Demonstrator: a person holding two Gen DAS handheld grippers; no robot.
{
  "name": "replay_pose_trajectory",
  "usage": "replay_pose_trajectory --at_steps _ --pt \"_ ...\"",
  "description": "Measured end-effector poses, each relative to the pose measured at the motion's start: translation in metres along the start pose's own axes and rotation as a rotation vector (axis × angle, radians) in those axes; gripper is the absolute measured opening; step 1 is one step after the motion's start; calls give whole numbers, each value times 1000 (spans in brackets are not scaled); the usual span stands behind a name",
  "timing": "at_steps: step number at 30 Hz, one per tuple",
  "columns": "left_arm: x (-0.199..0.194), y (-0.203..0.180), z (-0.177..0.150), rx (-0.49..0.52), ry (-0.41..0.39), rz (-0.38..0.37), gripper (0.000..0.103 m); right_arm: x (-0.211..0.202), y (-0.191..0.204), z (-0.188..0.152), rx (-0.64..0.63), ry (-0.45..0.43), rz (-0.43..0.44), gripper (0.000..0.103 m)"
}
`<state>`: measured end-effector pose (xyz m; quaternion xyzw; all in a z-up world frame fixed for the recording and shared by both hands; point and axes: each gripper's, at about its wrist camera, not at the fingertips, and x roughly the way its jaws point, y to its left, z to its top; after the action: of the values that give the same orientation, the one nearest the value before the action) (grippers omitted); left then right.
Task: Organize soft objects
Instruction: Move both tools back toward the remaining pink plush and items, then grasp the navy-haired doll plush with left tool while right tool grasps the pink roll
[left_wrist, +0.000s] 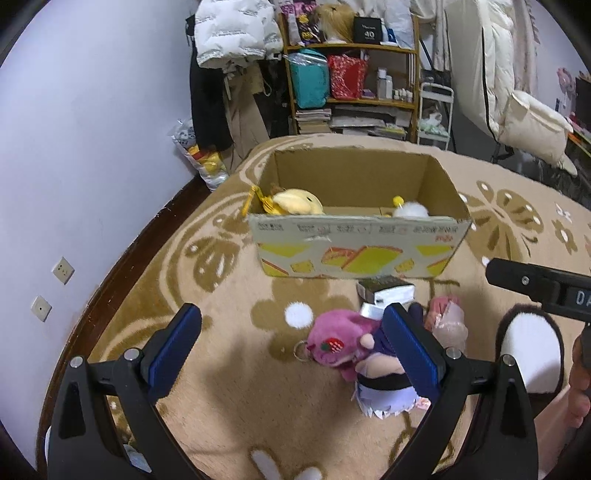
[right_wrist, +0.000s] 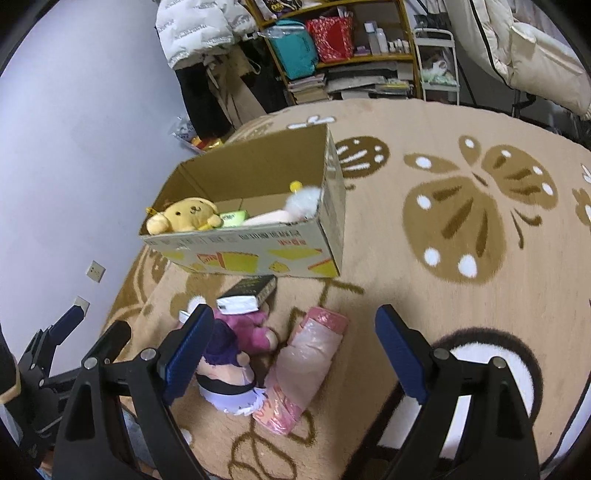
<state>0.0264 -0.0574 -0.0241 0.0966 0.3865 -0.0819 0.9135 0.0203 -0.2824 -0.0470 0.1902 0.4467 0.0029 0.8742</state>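
Note:
An open cardboard box (left_wrist: 354, 243) (right_wrist: 258, 254) stands on the carpet and holds a yellow plush dog (left_wrist: 295, 201) (right_wrist: 184, 216) and a white fluffy toy (left_wrist: 410, 209) (right_wrist: 303, 201). In front of it lie a pink plush with a strawberry (left_wrist: 332, 345) (right_wrist: 251, 326), a purple-haired doll (left_wrist: 384, 391) (right_wrist: 225, 369) and a pink wrapped roll (left_wrist: 447, 321) (right_wrist: 306, 362). My left gripper (left_wrist: 291, 350) is open and empty above the carpet, left of the pink plush. My right gripper (right_wrist: 291, 354) is open and empty above the doll and the roll.
A dark book (left_wrist: 384, 290) (right_wrist: 251, 291) lies between the box and the plush toys. A wall (left_wrist: 74, 147) with sockets runs along the left. A full shelf (left_wrist: 351, 74) and hanging coats (left_wrist: 491, 55) stand at the back. The patterned carpet (right_wrist: 443, 221) stretches to the right.

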Motion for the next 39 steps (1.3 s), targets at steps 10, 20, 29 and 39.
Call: replay_pose_trajectory --at_steps 10,20,29,39 --pt "13 -21 -9 59 37 -14 98 26 -14 -8 48 80 -10 93" --pt "29 -41 -10 94 63 -18 98 48 -23 -8 100 144 -6 93" --pt "48 -53 -8 104 82 -29 98 66 -30 -8 137 197 -4 83" --pt "61 -68 -6 122 94 -71 97 83 -37 -3 163 235 16 76"
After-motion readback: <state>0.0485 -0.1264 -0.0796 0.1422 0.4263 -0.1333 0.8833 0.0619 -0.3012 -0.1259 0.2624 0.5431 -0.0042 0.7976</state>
